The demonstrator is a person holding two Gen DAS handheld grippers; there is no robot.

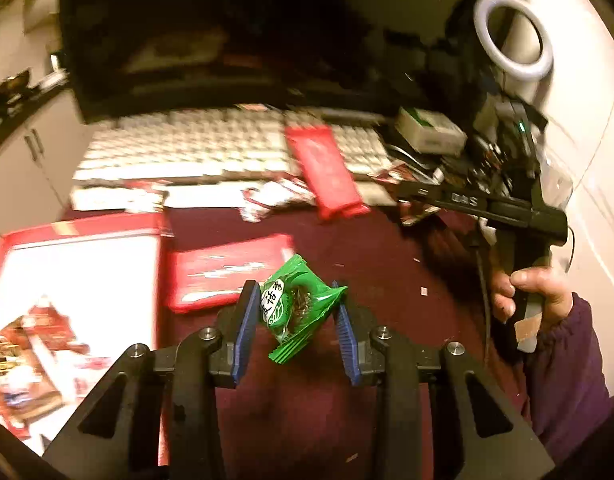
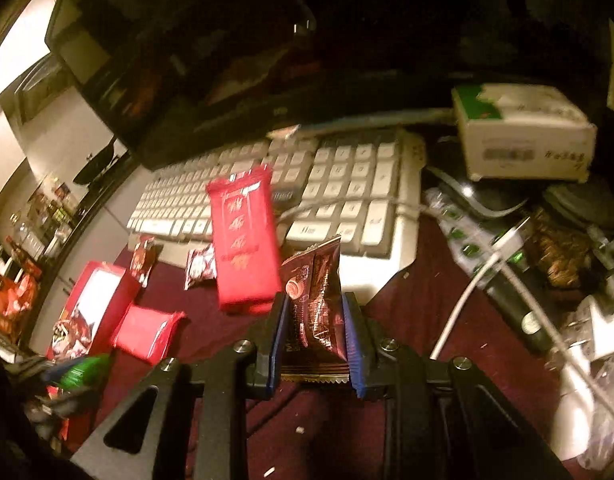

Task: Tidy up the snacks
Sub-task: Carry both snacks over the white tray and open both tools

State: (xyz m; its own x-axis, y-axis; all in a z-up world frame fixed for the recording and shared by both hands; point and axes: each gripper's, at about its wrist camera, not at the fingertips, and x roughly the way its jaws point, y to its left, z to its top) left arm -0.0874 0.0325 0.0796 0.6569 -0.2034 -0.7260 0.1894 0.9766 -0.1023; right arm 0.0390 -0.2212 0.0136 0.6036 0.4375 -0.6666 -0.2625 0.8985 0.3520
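Two grippers each pinch a snack above a dark red table (image 1: 387,264). At far left lies a red box (image 1: 79,280) with a white panel and a picture, its print too blurred to read. Beside it lies a red packet (image 1: 223,276) flat on the table. Next, the left gripper (image 1: 295,308) has its blue pads pressed on a green packet (image 1: 299,304), crumpled and lifted off the table; a white oval on it carries black Chinese characters that cannot be made out. Behind, a long red bar (image 2: 243,240) with gold lettering, unreadable, leans on a white keyboard (image 2: 347,184) below a dark monitor (image 2: 211,60). Small red-and-white wrappers (image 2: 201,266) lie at the keyboard's front edge. Further right, the right gripper (image 2: 315,320) is closed on a brown packet (image 2: 317,304) held upright, its small print illegible. At far right stands a white and green carton (image 2: 523,132) with blurred print. A hand (image 1: 527,296) grips the right tool's handle.
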